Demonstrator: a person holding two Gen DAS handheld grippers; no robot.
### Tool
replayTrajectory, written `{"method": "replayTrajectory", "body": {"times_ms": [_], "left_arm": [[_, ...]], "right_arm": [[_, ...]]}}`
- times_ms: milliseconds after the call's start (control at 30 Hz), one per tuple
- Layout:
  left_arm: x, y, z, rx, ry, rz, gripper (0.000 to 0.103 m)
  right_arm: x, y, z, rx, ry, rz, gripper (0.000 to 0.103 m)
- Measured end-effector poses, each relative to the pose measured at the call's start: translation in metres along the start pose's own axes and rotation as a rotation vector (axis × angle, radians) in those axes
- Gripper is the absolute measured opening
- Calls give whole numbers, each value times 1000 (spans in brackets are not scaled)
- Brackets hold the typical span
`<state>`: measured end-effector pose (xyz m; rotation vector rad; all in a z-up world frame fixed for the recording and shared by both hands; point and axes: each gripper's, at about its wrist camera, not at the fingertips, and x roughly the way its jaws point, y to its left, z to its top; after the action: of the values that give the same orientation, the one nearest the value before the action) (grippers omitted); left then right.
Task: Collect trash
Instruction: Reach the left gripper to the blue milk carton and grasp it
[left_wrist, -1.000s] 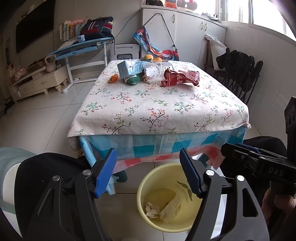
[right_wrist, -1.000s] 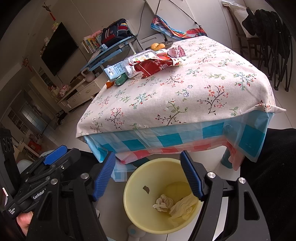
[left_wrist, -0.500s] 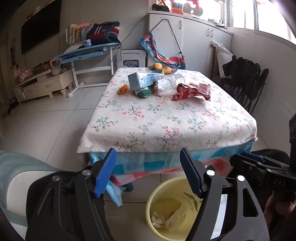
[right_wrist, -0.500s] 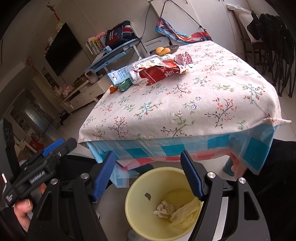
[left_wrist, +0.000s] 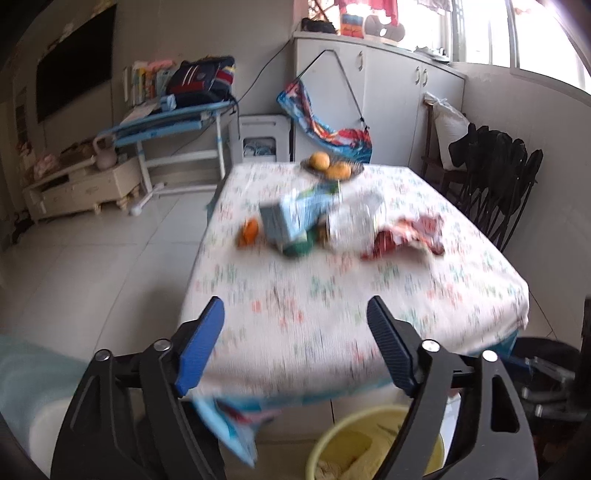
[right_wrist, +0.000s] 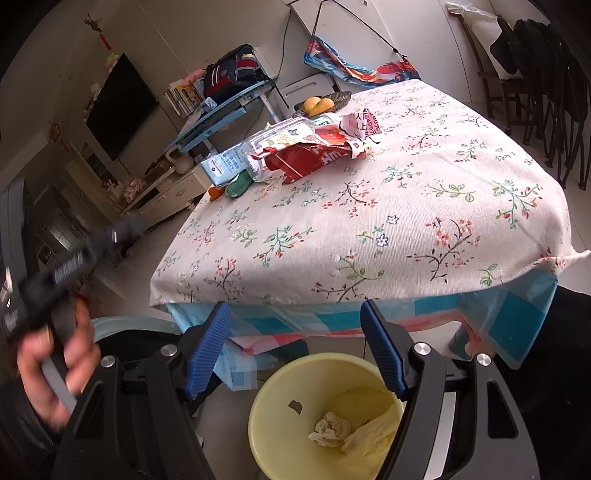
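yellow plastic bin (right_wrist: 273, 424) sits on the floor at the near edge of the floral worktop (right_wrist: 369, 221); only the right wrist view shows the crumpled tissues (right_wrist: 330, 430) in it. far across the worktop lie a red wrapper (right_wrist: 314, 160), a blue carton (left_wrist: 291, 218) and a clear bottle (right_wrist: 273, 142). left gripper (left_wrist: 295, 347) fingers are widening with nothing between them; the left view is blurred. right gripper (right_wrist: 295, 345) fingers stand apart, empty.
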<state>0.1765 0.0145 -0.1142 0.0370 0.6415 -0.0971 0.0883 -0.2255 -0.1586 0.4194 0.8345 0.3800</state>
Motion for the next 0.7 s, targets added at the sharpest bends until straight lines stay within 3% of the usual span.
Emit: {"method": "replayTrajectory", "body": {"times_ms": [167, 333, 533, 700], "left_arm": [[40, -2, 50, 96, 18, -4, 84], [97, -5, 80, 203, 91, 26, 84], [154, -5, 93, 266, 194, 11, 84], [178, 3, 94, 251, 236, -10, 83]], "right_arm": [[7, -7, -2, 28, 22, 17, 70], [12, -15, -3, 66, 33, 28, 70], [21, -21, -3, 98, 56, 41, 70], [28, -26, -2, 121, 71, 50, 71]]}}
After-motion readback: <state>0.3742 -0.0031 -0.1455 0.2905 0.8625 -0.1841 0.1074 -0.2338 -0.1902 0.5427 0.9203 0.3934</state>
